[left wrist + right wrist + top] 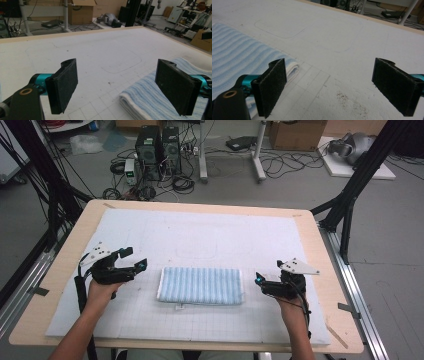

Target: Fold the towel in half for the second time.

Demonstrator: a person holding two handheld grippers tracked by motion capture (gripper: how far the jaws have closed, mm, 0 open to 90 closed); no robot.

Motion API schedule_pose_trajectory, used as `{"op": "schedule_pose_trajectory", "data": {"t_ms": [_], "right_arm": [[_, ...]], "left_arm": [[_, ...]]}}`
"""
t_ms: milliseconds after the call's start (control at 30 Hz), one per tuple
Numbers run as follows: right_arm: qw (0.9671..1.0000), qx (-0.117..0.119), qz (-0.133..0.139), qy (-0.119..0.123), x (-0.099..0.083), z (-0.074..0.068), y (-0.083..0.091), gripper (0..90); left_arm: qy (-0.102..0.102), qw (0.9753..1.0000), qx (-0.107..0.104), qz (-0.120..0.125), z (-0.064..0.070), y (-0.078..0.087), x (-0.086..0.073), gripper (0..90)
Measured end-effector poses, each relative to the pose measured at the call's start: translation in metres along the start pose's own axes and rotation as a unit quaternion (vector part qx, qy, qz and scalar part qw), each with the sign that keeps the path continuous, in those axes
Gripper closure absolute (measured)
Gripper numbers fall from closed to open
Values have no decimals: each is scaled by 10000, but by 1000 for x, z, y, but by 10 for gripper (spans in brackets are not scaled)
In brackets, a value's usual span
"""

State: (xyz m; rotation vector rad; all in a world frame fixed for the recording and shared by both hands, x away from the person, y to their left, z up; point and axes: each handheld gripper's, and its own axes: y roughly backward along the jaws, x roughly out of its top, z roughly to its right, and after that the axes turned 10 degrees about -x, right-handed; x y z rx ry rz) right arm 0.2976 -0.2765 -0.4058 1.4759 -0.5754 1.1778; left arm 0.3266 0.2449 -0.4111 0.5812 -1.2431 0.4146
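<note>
A folded towel [200,285] with blue and white stripes lies flat in the middle of the white gridded mat [210,235]. My left gripper [134,258] hovers just left of the towel's left end, open with nothing between its jaws. My right gripper [269,271] sits just right of the towel's right end, also open and holding nothing. In the left gripper view the towel [150,100] lies at the lower right, partly behind the right jaw of the left gripper [116,77]. In the right gripper view the towel [239,55] is at the left, behind the left jaw of the right gripper [329,80].
The mat covers a wooden table [75,240] with a bare rim all around. Faint outlines are drawn on the mat [197,247] beyond the towel. Black frame posts [350,205] flank the table. Computer towers [157,150], cables and cardboard boxes [297,134] stand on the floor behind.
</note>
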Motion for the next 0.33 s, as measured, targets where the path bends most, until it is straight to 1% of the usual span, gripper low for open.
{"op": "schedule_pose_trajectory", "data": {"t_ms": [233,333], "right_arm": [[10000,5,6,4,0,0,-1,118],[10000,5,13,0,0,0,-1,118]], "left_arm": [[25,10000,17,3,-1,0,-1,190],[37,10000,26,-35,-2,-1,-1,190]]}}
